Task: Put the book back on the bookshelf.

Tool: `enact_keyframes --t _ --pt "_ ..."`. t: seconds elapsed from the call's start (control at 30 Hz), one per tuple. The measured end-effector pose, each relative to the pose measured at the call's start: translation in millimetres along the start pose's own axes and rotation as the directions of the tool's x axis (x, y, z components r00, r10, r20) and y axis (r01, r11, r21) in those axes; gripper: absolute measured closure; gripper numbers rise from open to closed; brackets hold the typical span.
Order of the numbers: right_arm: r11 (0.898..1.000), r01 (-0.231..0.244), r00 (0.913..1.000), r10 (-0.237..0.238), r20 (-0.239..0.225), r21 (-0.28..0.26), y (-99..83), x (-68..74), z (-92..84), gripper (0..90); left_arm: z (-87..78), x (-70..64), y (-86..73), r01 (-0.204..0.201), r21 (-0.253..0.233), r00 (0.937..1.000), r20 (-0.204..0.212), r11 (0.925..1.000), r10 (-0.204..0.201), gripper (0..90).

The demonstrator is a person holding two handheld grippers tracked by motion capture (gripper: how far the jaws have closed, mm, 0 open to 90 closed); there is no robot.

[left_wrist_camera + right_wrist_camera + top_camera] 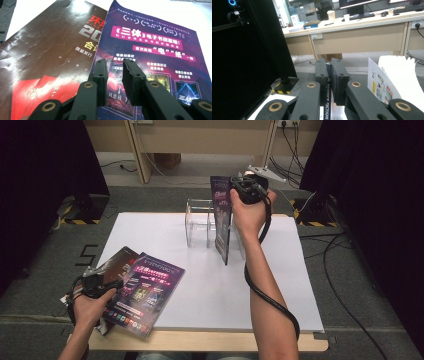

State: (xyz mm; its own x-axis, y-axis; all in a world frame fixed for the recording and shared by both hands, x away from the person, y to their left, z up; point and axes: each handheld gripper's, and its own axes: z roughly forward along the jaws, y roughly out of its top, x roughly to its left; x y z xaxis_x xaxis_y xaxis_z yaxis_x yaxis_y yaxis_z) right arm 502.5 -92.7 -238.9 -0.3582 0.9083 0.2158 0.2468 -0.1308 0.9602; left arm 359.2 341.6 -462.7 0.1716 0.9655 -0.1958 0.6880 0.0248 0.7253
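Right gripper (246, 187) clamps the spine of an upright magazine (222, 222), held on edge over the far middle of the white board (210, 285), just beside the clear acrylic holder (199, 222). Left gripper (102, 284), jaws narrowly parted with nothing between them, hovers over the purple magazine (145, 292) at the near left corner, which overlaps a dark brown one (117, 260).

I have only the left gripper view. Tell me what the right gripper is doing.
Observer: The right gripper is shut on a magazine, holding it upright by its spine above the clear acrylic holder.
Operator: Say where that holder stands.
Observer: At the far middle of the white board, with two compartments visible left of the magazine.
Operator: Report my left gripper's position on the table.
Observer: The left gripper rests over the purple magazine at the board's near left corner, jaws apart and gripping nothing.
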Motion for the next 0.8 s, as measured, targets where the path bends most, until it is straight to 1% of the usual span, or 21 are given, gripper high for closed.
enact_keyframes --t 0.17,0.27,0.37,0.63,0.7,0.8 --pt "1.0 0.011 0.9998 -0.012 0.017 0.005 1.1 -0.8 10.8 85.3 -1.6 0.8 0.4 -0.002 -0.001 1.0 0.0 1.0 0.002 72.8" --pt "1.0 0.004 0.9996 -0.004 0.027 0.003 2.0 -2.0 17.1 85.3 -1.6 0.8 0.1 0.0 -0.001 1.0 0.0 1.0 0.0 72.9" --pt "1.0 0.008 0.9996 -0.008 0.027 0.003 2.9 -2.8 22.7 85.3 -0.9 0.9 -0.2 0.0 -0.001 1.0 0.002 1.0 0.0 72.9" --pt "1.0 0.012 0.999 -0.012 0.044 -0.005 2.0 -2.9 32.1 85.3 -1.7 1.8 -0.2 0.001 -0.003 1.0 -0.002 1.0 -0.001 72.9" --pt "1.0 0.028 0.9982 -0.027 0.052 -0.008 0.8 -2.9 34.2 85.3 -1.3 1.9 -0.3 0.001 -0.003 1.0 -0.003 1.0 -0.001 73.0" --pt "0.999 0.033 0.9978 -0.032 0.058 -0.003 -2.5 -2.9 38.5 85.3 -1.1 2.1 -0.7 -0.002 -0.002 1.0 -0.001 1.0 0.002 73.2"
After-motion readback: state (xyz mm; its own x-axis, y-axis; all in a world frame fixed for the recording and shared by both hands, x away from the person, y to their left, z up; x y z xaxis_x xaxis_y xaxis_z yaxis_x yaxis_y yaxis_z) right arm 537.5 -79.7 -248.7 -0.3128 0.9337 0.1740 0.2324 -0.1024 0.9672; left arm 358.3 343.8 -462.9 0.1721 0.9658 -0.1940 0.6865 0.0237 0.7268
